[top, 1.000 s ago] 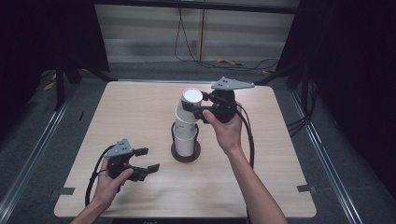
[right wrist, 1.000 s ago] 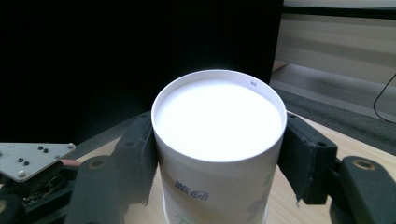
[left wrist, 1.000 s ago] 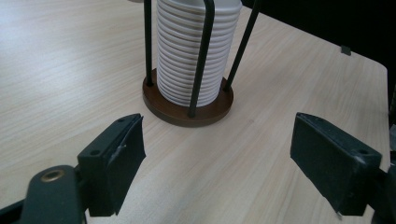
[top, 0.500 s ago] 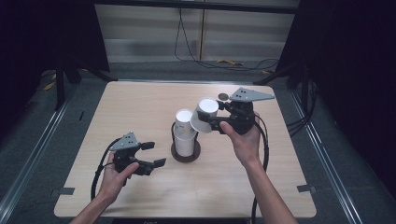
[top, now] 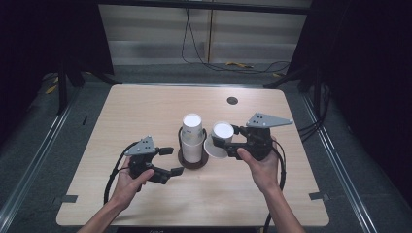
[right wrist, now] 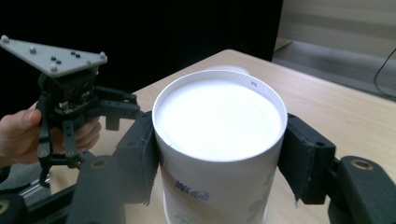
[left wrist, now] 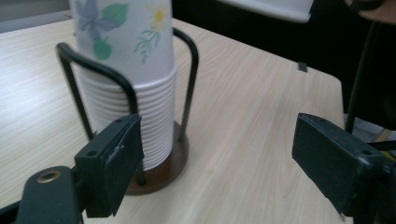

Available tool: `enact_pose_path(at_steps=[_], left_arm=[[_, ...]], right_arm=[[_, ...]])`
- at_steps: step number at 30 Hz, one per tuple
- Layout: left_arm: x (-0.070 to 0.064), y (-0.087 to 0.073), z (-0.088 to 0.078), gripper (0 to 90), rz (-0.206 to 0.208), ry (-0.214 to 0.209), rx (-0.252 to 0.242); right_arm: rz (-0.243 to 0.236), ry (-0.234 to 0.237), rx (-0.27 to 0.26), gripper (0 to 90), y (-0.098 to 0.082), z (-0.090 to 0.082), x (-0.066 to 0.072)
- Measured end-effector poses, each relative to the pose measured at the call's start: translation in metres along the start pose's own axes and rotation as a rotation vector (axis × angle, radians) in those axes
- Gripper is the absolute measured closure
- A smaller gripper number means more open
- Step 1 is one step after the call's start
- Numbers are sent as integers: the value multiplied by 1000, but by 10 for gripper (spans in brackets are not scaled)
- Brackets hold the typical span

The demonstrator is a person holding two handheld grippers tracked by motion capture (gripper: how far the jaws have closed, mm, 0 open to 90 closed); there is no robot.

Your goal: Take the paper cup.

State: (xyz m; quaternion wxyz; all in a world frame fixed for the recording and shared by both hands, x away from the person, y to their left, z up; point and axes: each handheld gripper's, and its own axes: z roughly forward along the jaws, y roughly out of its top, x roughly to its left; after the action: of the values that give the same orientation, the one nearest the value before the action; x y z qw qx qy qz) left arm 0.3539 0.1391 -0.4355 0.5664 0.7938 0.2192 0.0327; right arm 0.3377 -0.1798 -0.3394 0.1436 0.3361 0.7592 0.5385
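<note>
A stack of white paper cups (top: 193, 136) with a flower print stands upside down in a black wire holder (top: 192, 160) at the table's middle. One cup (top: 221, 138), apart from the stack, lies tilted just right of it, bottom up, with my right gripper (top: 232, 141) shut on it. In the right gripper view both pads press the sides of this cup (right wrist: 219, 140). My left gripper (top: 171, 161) stands open just left of the holder, pointing at it. In the left gripper view the stack (left wrist: 135, 93) stands ahead of the left pad, and nothing is between the jaws (left wrist: 217, 154).
The light wooden table (top: 145, 107) has a small dark round hole (top: 232, 100) near its far edge. Dark floor, metal rails and cables surround it. A person's hands hold both grippers from the near side.
My right gripper has carried the cup from above the stack to the right and down. The left gripper has moved a little right toward the holder.
</note>
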Motion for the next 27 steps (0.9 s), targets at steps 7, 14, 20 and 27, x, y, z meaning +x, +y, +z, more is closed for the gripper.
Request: enact_pose_path(at_steps=[7, 14, 20, 27], left_arm=[[-4, -2, 5, 163, 12, -29, -9], [-8, -6, 8, 163, 11, -60, -6], [-10, -6, 10, 161, 15, -73, -10], [-12, -8, 11, 157, 18, -95, -3]], right_arm=[[11, 51, 25, 363, -15, 8, 7], [8, 96, 55, 364, -23, 22, 15], [8, 123, 73, 364, -26, 33, 20], [-10, 162, 91, 364, -25, 47, 30]])
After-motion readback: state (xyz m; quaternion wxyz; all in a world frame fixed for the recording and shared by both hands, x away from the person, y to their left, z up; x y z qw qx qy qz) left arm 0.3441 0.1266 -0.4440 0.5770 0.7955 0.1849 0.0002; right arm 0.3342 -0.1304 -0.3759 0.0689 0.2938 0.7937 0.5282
